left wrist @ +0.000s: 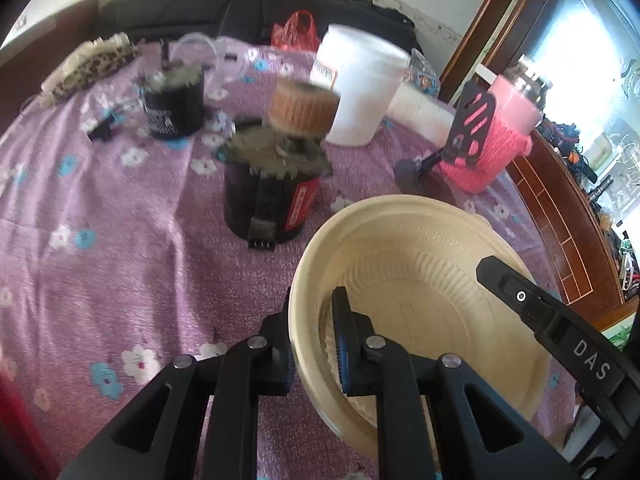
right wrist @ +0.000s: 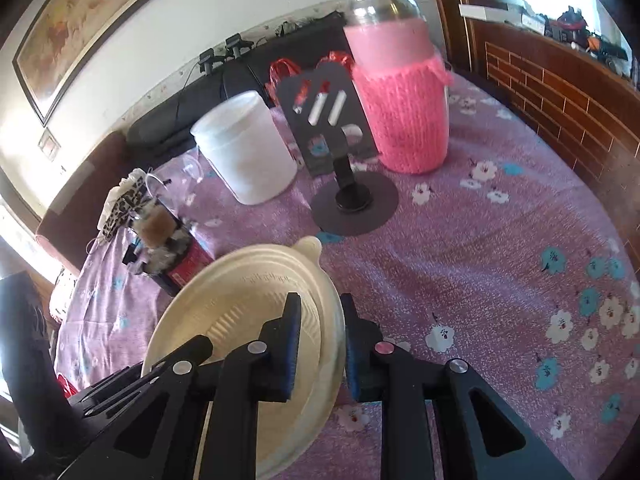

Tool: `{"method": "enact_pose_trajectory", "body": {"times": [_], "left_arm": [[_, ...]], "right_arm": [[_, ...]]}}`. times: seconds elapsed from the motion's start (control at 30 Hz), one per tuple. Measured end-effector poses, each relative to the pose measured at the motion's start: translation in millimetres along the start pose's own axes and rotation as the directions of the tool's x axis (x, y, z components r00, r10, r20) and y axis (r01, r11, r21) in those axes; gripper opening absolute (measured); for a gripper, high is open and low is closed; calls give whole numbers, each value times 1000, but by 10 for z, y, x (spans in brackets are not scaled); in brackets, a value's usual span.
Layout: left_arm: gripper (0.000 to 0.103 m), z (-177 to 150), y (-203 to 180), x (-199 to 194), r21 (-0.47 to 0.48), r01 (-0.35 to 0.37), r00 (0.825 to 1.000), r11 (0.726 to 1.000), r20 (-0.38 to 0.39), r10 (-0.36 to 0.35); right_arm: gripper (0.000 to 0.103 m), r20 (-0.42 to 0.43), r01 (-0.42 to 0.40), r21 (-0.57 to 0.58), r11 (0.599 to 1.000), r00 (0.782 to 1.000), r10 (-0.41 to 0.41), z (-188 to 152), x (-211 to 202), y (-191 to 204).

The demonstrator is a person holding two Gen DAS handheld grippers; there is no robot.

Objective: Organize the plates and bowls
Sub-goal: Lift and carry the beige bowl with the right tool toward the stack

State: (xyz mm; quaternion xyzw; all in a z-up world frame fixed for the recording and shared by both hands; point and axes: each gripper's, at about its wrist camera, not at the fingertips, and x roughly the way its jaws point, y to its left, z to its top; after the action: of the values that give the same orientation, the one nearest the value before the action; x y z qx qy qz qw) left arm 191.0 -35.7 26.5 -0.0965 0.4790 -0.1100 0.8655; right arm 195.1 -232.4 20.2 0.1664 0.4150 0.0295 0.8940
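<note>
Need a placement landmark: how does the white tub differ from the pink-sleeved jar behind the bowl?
The white tub is plain, opaque and squat; the pink-sleeved jar is taller, wrapped in a knitted sleeve, with clear glass and a metal lid on top. The tub stands left of the black stand, the jar right. Both stand upright on the purple tablecloth.

The right tongs (right wrist: 320,344) pinch the right rim of a cream bowl (right wrist: 240,320), one finger inside, one outside. The bowl tilts over the purple flowered cloth of the table (right wrist: 500,260). Far beyond stand a white tub (right wrist: 246,148), a black stand (right wrist: 340,152) and a pink knitted bottle (right wrist: 400,100). A dark can (right wrist: 172,256) sits left.
</note>
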Motion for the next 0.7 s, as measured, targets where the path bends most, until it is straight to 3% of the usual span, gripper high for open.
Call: {"method": "enact_pose_trajectory", "body": {"times": [0.23,0.7], "left_arm": [[15,-93,-40,-396,4,26,1000,1000,17,-26],[15,-610,181,-1502,-26,-6,991,1000,137,10]], "right_arm": [[20,23,-36,9,999,999,36,-47,-416,54],[21,105,-97,-64,993,989,103,-588,-1258,584]]}}
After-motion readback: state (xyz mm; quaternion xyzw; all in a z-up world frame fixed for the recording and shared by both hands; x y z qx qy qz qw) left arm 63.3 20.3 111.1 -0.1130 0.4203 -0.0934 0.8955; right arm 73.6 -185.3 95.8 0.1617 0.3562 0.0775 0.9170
